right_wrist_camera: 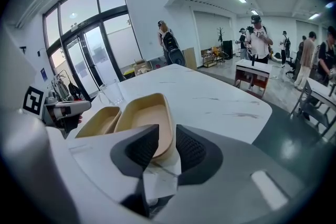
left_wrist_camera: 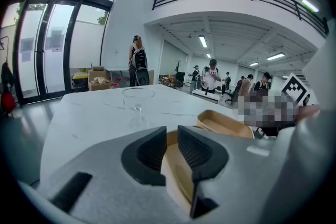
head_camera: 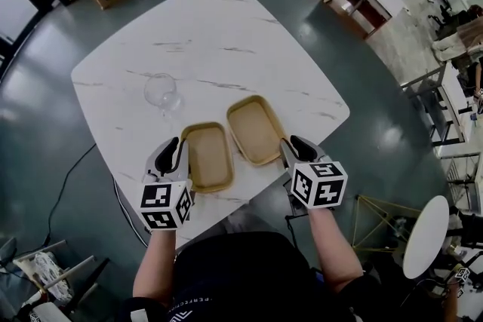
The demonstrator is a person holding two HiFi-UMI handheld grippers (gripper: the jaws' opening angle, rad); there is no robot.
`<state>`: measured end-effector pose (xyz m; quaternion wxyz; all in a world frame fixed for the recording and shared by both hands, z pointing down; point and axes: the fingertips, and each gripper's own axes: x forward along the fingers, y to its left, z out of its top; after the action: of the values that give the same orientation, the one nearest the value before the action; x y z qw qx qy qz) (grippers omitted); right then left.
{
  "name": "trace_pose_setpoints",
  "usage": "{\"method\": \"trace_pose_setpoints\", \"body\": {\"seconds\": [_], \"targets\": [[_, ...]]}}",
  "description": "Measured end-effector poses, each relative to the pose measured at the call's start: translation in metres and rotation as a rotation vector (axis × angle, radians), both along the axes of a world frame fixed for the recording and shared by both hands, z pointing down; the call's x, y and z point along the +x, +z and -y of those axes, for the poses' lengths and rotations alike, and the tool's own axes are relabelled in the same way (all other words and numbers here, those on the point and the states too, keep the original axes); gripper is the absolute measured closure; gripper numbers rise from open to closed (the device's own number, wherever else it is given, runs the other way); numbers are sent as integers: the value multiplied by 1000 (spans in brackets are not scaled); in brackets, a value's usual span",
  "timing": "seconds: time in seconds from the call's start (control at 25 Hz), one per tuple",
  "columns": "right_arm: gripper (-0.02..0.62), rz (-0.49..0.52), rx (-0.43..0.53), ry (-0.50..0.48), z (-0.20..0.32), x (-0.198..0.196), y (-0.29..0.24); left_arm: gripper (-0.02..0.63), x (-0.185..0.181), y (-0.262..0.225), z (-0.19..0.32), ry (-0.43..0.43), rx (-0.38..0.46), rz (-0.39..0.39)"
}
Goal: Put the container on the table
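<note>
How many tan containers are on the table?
2. The left container lies near the front edge of the table; the right container lies beside it, slightly farther back. None appears hidden.

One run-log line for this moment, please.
left gripper: shut on left container rim | right gripper: jaws closing, right container rim between | both containers on table | glass: upright

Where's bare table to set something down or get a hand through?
Free: far half of the table beyond the glass; right side past the right container; left strip beside the glass. Crowded: near edge, left container and right container close together.
</note>
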<state>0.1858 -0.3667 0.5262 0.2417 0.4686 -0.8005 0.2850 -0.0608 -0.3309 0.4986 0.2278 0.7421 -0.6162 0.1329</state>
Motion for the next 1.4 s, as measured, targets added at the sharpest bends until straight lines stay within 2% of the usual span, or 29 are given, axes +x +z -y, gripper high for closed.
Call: {"method": "trace_pose_setpoints", "body": {"seconds": [0.32,0.52,0.76,0.92,1.16,1.4], "targets": [[506,11,28,14,-7,17,-6,558,1,-14,-23,-24,20,32],[514,21,38,0,-15,19,-10,560,4,-21,-34,-50,26,6],[540,21,78,7,-23,18,-19,563,11,-29,-43,-18,42,3],[595,14,105,17,-31,13,-27,568,11,-34,-48,28,67,3],[595,5,127,38,-64,-12,-40,612,-4,-38,-72,81,60,-17],[595,0,142,37,-100,-40,-52,612,-15,-42,-101,128,61,-34]]}}
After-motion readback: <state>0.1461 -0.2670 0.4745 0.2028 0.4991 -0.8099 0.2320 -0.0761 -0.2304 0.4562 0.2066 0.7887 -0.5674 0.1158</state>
